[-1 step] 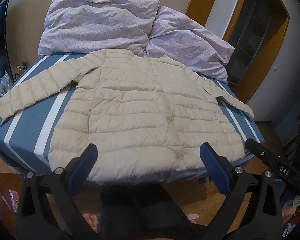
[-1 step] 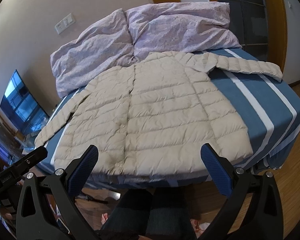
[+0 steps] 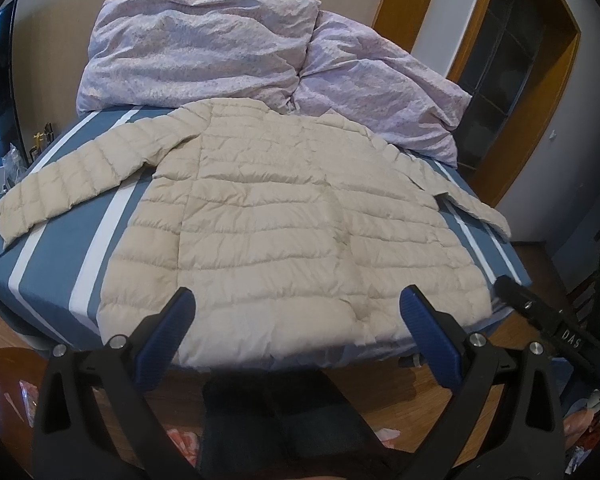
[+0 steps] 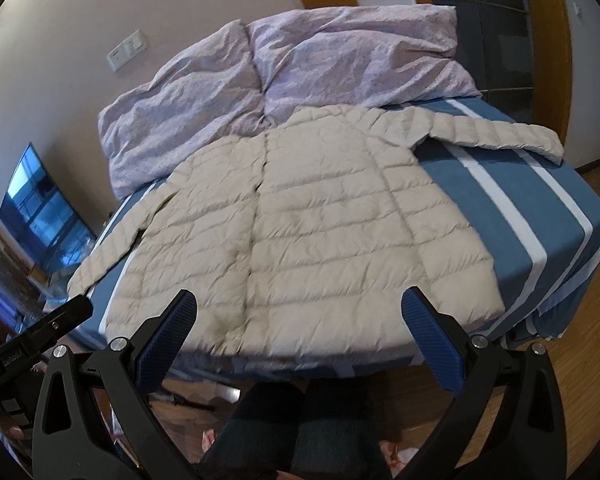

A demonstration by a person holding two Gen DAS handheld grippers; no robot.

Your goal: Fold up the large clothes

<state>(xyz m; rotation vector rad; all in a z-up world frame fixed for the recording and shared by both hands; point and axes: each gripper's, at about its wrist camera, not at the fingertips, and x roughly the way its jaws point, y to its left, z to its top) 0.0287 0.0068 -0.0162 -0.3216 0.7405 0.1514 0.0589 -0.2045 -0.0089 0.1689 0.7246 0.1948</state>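
A cream quilted puffer jacket [image 3: 292, 232] lies flat on the bed, hem toward me and both sleeves spread out. One sleeve [image 3: 72, 184] reaches the left edge, the other sleeve [image 4: 496, 136] runs to the far right. In the right wrist view the jacket [image 4: 300, 232] shows a centre seam. My left gripper [image 3: 296, 300] hovers open just short of the hem, its blue pads [image 3: 168, 340] wide apart and holding nothing. My right gripper [image 4: 299, 299] is also open and empty, above the hem.
The bed's blue sheet [image 3: 52, 264] has white stripes; a crumpled lilac duvet [image 3: 220, 48] is piled at its head. A person's dark-trousered legs [image 4: 300, 432] stand on the wood floor at the bed's foot. A screen [image 4: 40, 208] stands left, a wooden door frame [image 3: 540, 100] right.
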